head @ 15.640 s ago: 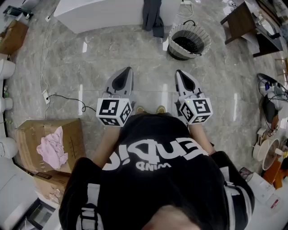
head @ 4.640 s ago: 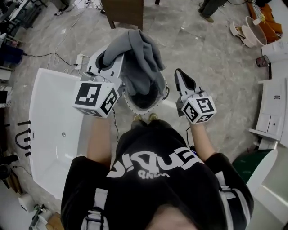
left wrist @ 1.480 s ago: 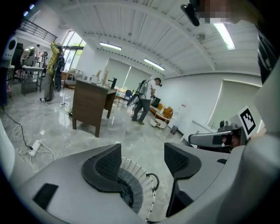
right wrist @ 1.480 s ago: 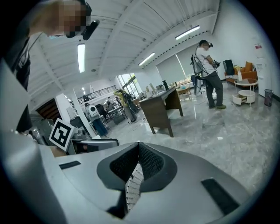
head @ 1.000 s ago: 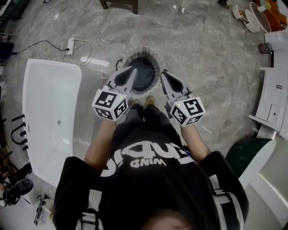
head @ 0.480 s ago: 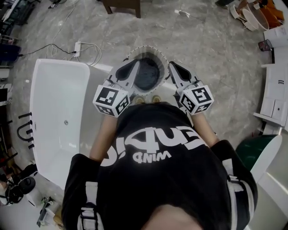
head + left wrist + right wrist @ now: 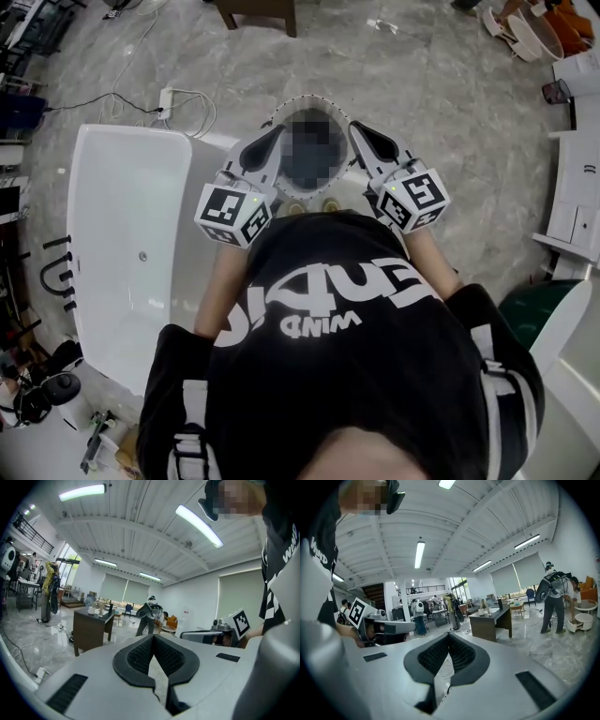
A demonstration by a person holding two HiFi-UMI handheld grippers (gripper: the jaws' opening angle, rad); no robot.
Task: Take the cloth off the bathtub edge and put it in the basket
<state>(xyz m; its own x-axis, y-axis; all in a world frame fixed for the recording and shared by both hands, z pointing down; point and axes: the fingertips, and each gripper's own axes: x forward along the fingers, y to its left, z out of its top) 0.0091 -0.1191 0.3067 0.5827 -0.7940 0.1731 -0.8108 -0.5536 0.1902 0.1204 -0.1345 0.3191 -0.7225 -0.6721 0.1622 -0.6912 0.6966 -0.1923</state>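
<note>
left tool (image 7: 274, 133), right tool (image 7: 360, 129) closed, empty, upper centre above basket (image 7: 309, 97). cloth unseen, basket inside blurred. likely soft, light, limp; pinch bunched fold.

- Basket (image 7: 281, 111) sits between the left gripper (image 7: 276, 133) and the right gripper (image 7: 357, 128) — near both tips.
- Bathtub (image 7: 112, 281) lies left of the left gripper.
- Table (image 7: 262, 9) stands ahead, beyond the basket.
- Power strip (image 7: 169, 97) — ahead-left, on the floor (image 7: 441, 84).

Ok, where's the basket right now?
In the head view the basket stands on the floor between the left gripper and right gripper, just right of the bathtub.
</note>
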